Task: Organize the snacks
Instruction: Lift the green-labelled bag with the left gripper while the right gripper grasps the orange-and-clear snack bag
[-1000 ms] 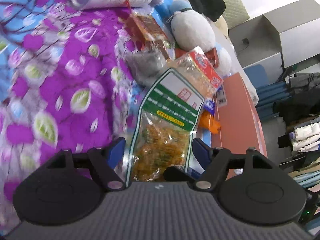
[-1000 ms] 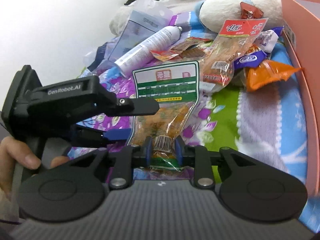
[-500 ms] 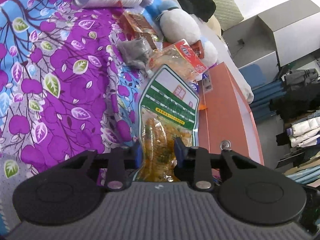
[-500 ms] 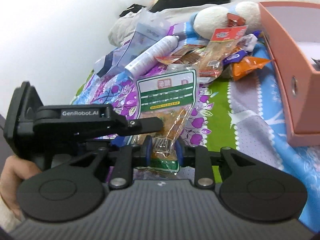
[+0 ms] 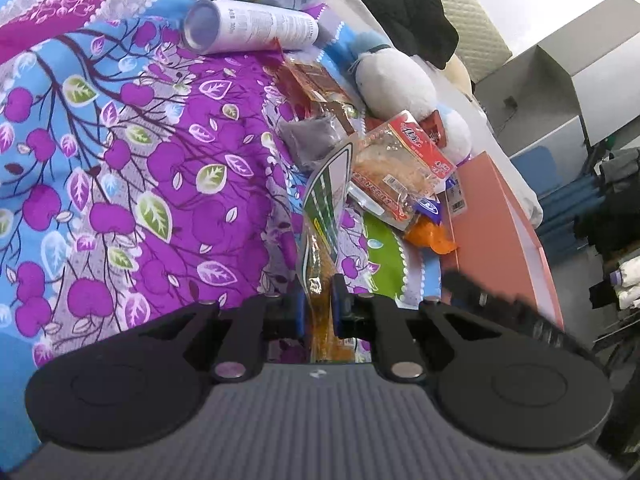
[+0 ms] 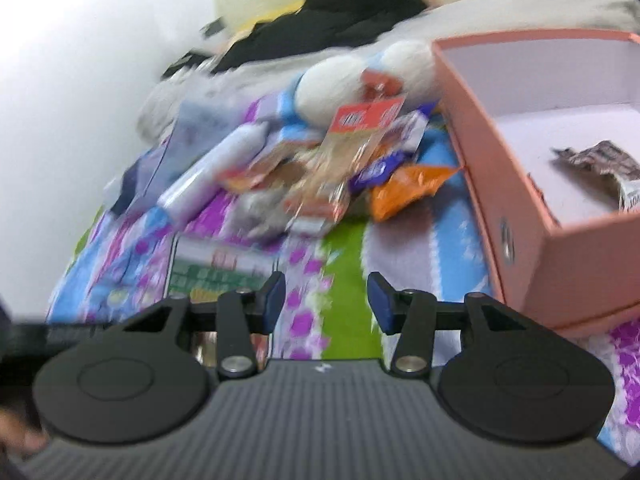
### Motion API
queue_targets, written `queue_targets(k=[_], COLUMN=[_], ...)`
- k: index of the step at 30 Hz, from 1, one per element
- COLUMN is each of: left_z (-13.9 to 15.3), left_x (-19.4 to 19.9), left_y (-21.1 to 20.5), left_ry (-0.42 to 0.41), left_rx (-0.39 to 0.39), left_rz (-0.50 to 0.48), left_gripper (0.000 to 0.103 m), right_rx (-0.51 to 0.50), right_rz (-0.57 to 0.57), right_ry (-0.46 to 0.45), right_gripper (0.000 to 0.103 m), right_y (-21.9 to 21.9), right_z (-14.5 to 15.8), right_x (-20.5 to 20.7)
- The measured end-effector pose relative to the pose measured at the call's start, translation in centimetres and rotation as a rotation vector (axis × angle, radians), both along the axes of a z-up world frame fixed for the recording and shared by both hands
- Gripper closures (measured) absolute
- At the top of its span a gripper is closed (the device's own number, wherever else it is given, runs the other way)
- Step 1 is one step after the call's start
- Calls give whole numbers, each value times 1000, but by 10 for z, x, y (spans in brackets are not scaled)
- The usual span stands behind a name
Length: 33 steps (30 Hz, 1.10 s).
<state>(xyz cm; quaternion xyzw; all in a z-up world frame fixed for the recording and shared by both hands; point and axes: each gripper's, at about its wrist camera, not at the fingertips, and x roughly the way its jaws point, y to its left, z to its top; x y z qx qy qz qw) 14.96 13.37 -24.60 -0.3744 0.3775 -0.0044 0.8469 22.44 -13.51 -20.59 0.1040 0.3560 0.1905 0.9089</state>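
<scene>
Left tongs (image 5: 318,304) closing, pads already pinched on the near end of the green-label snack bag (image 5: 326,196); the bag stands edge-on, running up and away from them over the purple floral bedspread (image 5: 120,184). Right tongs (image 6: 326,300) opening, nothing between the pads, only bedspread below. From the right wrist view the same bag (image 6: 218,268) sits to the left of those tongs; that view is motion-blurred.

Snack pile is farther up the bed: red-top clear packet (image 5: 400,164), orange packet (image 5: 430,236), blue-purple wrapper (image 5: 430,208), a dark grey pouch (image 5: 310,140). White spray can (image 5: 252,26) lies on its side at the far left, a white plush toy (image 5: 396,84) just beyond the pile.

Pink box (image 6: 516,184) is on the right, just beside the orange packet, open top. One dark wrapper (image 6: 596,160) lies inside on its floor.
</scene>
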Motion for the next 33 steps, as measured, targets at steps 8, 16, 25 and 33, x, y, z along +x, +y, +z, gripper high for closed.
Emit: queue_targets(k=[8, 16, 25, 33], left_z=[-3, -8, -12, -6], left_x=[5, 6, 5, -7], left_y=[3, 6, 2, -2], left_ry=[14, 22, 25, 8], left_rx=[-10, -10, 2, 41], left_rz=[5, 4, 14, 29], left_gripper=[89, 88, 88, 88], right_rx=[-22, -54, -67, -62], right_rz=[-147, -278, -284, -230], right_ry=[-73, -8, 32, -2], right_gripper=[55, 55, 81, 93], right_y=[15, 12, 14, 14], right_z=[4, -14, -23, -12], right_x=[28, 52, 68, 55])
